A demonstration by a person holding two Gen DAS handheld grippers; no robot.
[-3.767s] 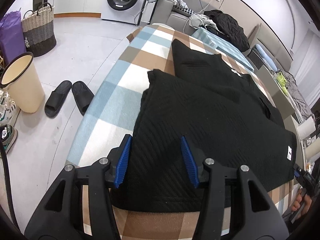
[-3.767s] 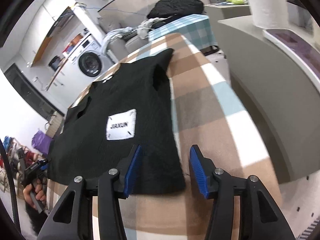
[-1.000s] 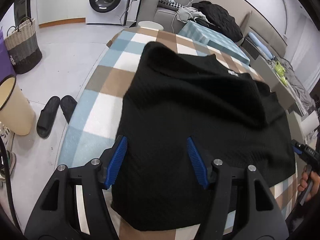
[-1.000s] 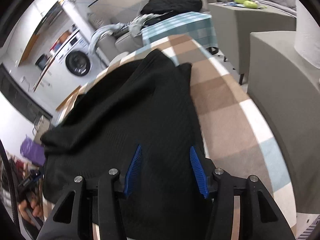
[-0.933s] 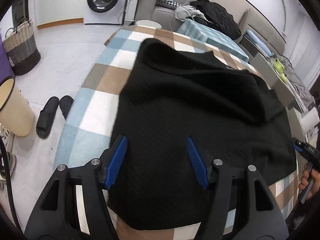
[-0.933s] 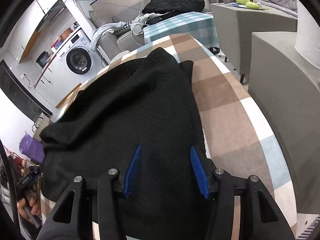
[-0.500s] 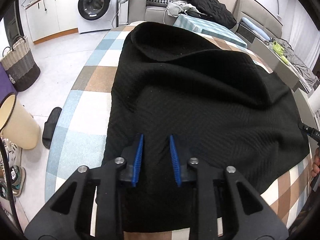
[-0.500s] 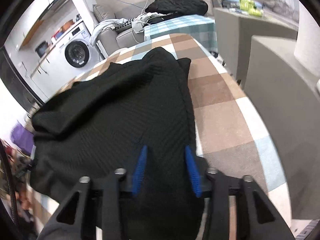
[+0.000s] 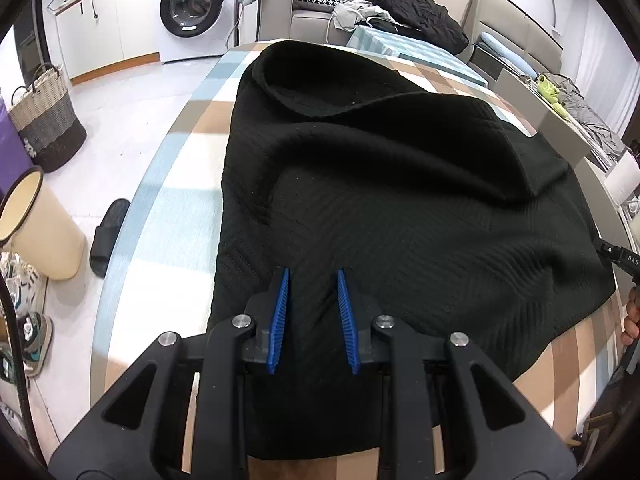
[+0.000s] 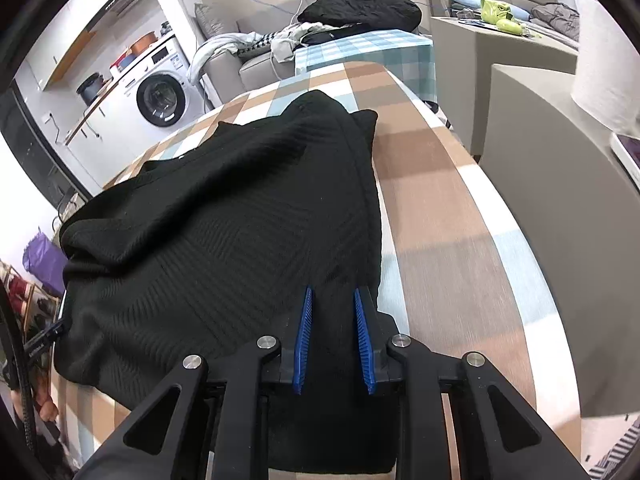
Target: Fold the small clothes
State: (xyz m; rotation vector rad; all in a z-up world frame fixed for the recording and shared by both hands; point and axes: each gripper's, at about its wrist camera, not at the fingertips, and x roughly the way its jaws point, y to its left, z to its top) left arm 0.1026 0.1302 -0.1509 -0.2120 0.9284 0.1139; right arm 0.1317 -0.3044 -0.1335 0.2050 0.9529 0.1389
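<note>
A black knitted garment (image 9: 400,208) lies spread over the checked tablecloth (image 9: 176,208), its far part rumpled into loose folds. My left gripper (image 9: 311,276) is shut on the garment's near left hem, the cloth pinched between the blue pads. My right gripper (image 10: 331,294) is shut on the garment (image 10: 224,216) at its near right hem, close to the cloth's right edge. Both hold the near edge lifted. The tip of the right gripper shows at the right rim of the left wrist view.
The table edge (image 9: 132,216) drops to the floor on the left, with a cream bin (image 9: 38,224), a slipper (image 9: 106,236) and a wicker basket (image 9: 44,120). A grey cabinet (image 10: 560,184) stands close on the right. A washing machine (image 9: 192,4) and sofa with clothes (image 9: 412,4) are behind.
Both grippers have gone from open to shut on the garment's near hem. The garment was folded over earlier, hiding its white label, and its near edge now rises with the grippers.
</note>
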